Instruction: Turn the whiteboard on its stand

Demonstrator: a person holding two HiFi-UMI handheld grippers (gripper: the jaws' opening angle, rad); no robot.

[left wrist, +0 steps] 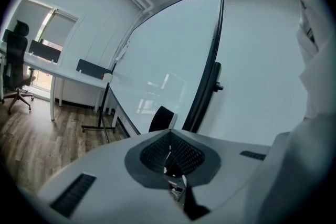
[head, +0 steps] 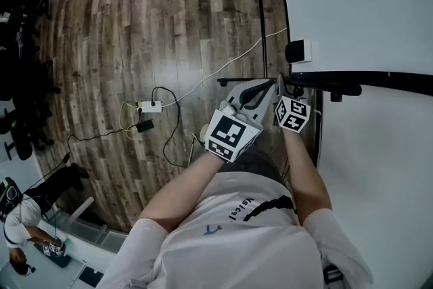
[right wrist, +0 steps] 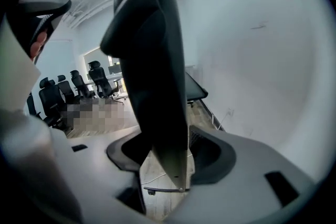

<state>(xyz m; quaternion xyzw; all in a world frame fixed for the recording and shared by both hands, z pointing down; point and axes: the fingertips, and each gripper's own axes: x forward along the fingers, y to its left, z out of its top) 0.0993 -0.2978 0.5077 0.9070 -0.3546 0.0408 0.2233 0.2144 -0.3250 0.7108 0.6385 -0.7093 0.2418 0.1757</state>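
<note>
Your right gripper [right wrist: 168,157] straddles the whiteboard [right wrist: 152,60] edge, jaws apart (left gripper [left wrist: 170,157] closed, empty). Pull now and it could slip free.

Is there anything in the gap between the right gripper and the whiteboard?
Nothing. The right gripper view shows the whiteboard with its dark edge standing directly between the open jaws of the right gripper.

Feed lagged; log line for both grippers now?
left gripper: jaws shut, empty | right gripper: jaws open astride whiteboard edge
</note>
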